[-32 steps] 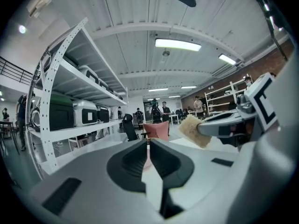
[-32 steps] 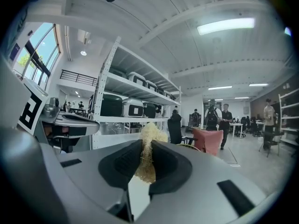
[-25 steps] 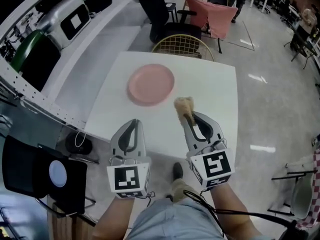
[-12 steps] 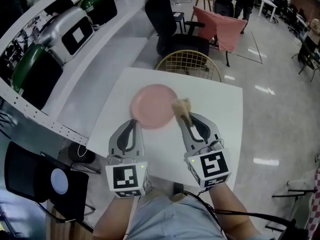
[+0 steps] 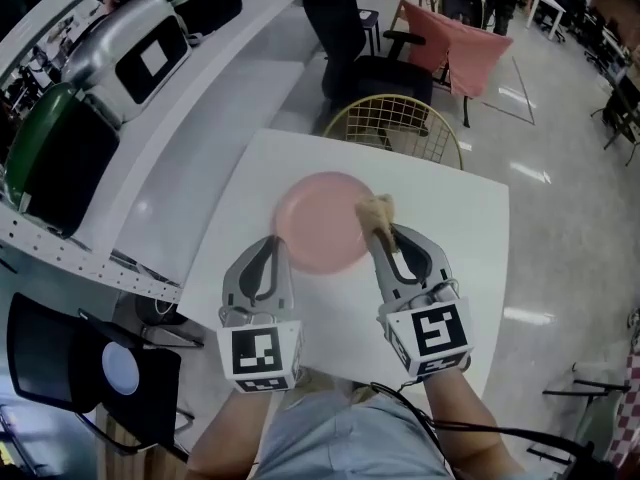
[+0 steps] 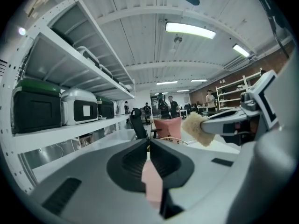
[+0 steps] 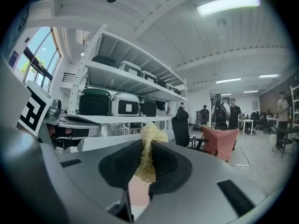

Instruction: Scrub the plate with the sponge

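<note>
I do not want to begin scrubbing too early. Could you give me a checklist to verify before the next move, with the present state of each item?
1. Sponge gripped by the right gripper: ok, the jaws are shut on it.
2. Plate lying on the table: ok.
3. Sponge above the plate: ok, over its right rim in the head view.
4. Sponge touching the plate: cannot tell.
5. Left gripper steadying the plate: not ok, its jaws are together on nothing, near the left rim.
</note>
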The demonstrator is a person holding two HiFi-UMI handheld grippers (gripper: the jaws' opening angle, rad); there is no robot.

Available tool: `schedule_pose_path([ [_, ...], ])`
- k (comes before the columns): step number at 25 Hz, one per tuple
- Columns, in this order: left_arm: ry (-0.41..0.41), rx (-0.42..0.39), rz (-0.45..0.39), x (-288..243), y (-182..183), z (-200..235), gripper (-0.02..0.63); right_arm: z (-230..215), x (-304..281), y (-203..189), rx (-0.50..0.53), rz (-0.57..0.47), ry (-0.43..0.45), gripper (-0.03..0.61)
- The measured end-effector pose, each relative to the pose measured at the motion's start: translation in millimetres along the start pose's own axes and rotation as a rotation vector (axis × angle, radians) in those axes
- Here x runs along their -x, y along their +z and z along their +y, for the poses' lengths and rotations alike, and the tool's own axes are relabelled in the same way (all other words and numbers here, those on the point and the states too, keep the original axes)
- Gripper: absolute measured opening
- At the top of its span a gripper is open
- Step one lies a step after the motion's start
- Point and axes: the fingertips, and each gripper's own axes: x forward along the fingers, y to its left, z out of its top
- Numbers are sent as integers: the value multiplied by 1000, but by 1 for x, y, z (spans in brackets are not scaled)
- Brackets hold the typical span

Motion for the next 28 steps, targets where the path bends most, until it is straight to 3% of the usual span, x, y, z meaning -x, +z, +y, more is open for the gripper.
schedule_pose_path([
  [8,-52,50,116,-63,-51,30,25,-3,-64,-46,-44,114,-15,64],
  [16,-111,99,227,-116,-105,33,25,-18,-102,-97,-89,223,-21,63],
  [28,-108,143,379,-157,-178,57,26,-10,-147,-153,-152,339,8,64],
])
